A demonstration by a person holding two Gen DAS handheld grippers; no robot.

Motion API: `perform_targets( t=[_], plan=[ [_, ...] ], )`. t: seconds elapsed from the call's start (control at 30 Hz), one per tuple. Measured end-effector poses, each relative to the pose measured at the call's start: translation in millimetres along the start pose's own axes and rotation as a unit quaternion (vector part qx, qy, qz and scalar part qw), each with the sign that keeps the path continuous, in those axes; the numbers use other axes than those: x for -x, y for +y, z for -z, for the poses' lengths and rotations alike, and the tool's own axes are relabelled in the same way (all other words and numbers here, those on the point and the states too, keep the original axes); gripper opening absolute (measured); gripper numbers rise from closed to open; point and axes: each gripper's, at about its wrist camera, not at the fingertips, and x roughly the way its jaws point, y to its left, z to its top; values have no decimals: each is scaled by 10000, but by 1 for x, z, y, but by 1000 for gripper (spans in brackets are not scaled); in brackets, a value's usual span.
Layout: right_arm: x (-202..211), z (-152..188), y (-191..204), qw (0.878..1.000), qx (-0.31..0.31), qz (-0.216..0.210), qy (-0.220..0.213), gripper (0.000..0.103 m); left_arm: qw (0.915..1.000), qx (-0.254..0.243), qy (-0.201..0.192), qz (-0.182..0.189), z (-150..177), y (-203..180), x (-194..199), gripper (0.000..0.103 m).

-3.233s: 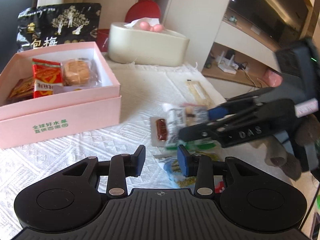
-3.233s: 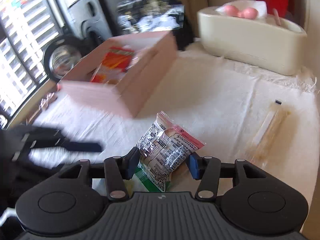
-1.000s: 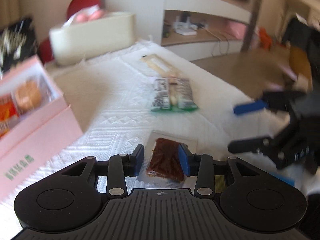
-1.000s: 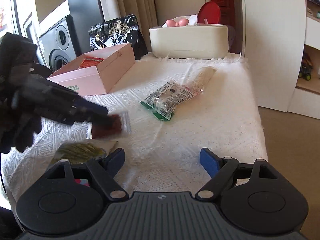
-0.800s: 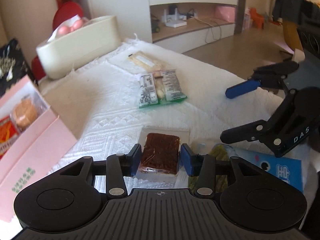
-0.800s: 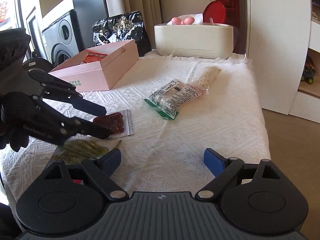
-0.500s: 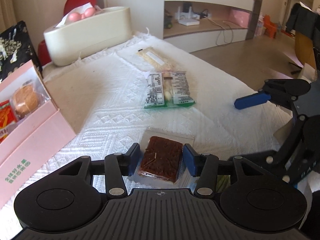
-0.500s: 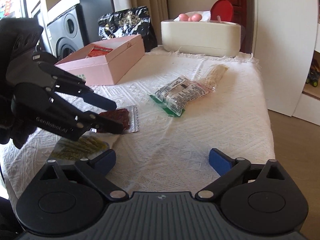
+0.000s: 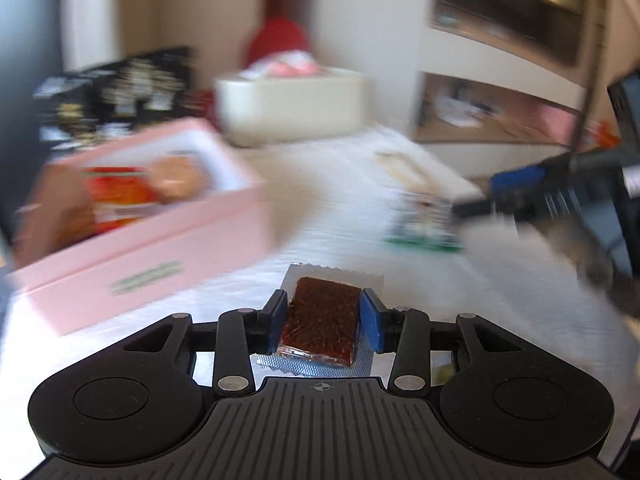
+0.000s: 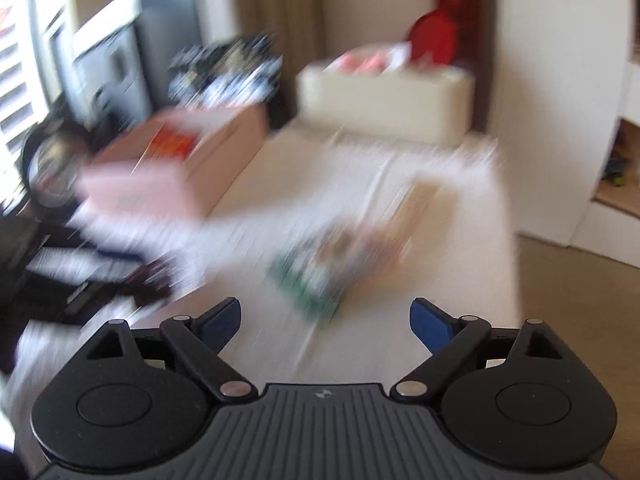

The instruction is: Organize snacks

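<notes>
A dark brown snack bar in a clear wrapper (image 9: 320, 328) sits between the blue pads of my left gripper (image 9: 323, 308), whose jaws are closing and pressing its two sides. The open pink box (image 9: 160, 236) with an orange packet and a round cake inside lies ahead to the left. My right gripper (image 10: 324, 312) is wide, its jaws closing with nothing between them, over the white cloth just short of a green-edged packet (image 10: 320, 272). In the right wrist view my left gripper (image 10: 112, 272) shows as a blur at the left.
A long clear packet (image 10: 416, 200) lies beyond the green-edged one. A cream tissue box (image 9: 292, 108) and a black bag (image 9: 132, 80) stand at the back. The table's right edge drops to the floor (image 10: 560, 300). Both views are motion-blurred.
My left gripper has closed on the brown bar and swung left toward the pink box. My right gripper has moved forward toward the green-edged packet, its jaws a little narrower.
</notes>
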Motion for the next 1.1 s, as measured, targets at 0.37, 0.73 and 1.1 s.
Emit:
perform_targets(
  t=[0.37, 0.73, 1.1],
  plan=[
    [-97, -49, -28, 9927, -836, 550, 676, 30, 9978, 496, 182, -411, 29, 18, -2, 46],
    [-6, -62, 16, 9995, -111, -287, -57, 28, 9979, 432, 81, -483, 35, 13, -4, 48],
    [16, 21, 46, 9927, 407, -643, 934, 29, 9977, 412, 30, -529, 36, 12, -3, 48]
  ],
)
